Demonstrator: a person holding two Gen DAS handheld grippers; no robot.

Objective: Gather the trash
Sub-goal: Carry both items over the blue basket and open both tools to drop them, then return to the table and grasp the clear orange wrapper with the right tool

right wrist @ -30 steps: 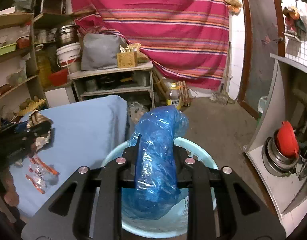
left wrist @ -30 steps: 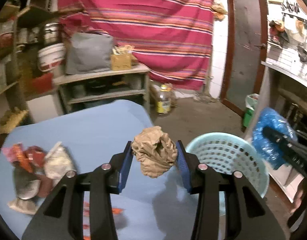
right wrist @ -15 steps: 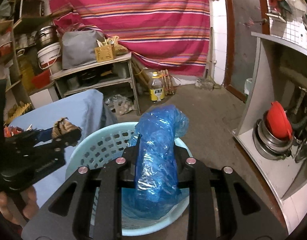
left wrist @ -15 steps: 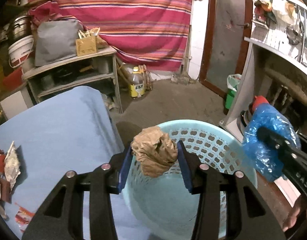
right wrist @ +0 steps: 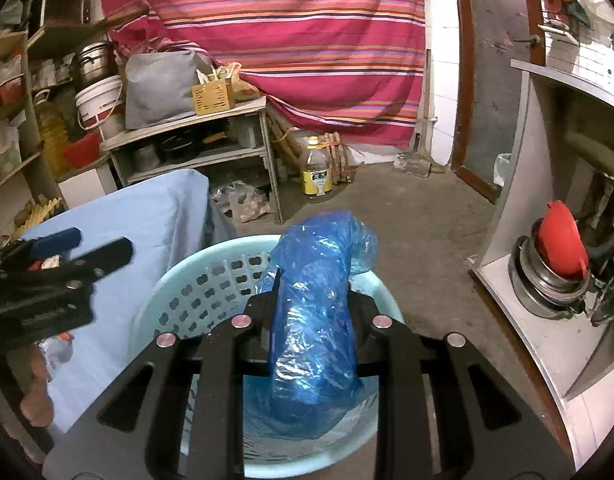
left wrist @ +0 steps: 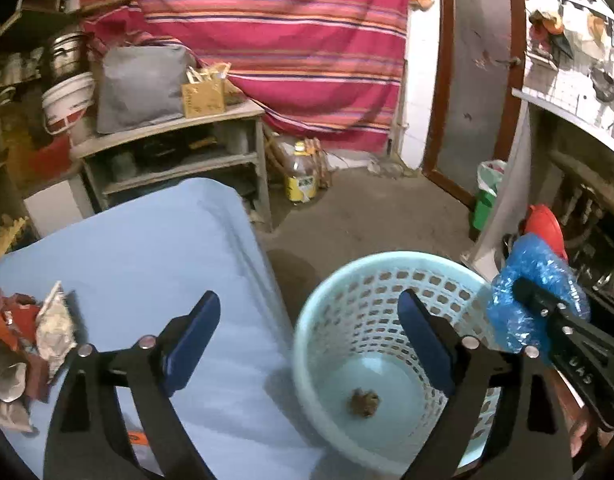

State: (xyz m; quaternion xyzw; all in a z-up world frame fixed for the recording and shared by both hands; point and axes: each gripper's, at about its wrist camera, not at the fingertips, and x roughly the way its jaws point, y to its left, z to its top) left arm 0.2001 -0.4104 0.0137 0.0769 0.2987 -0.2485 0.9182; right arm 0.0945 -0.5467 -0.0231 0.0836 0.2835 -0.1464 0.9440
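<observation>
The right gripper [right wrist: 313, 316] clamped a crumpled blue plastic bag [right wrist: 315, 304] above the pale blue perforated basket [right wrist: 195, 296], while the left gripper [right wrist: 83, 248], its 2 fingers spread apart, hung beside the blue-covered table [right wrist: 147, 216].

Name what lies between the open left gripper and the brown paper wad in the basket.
Nothing: in the left wrist view the left gripper hangs open above the light blue basket, and only bare basket floor surrounds the brown paper wad.
</observation>
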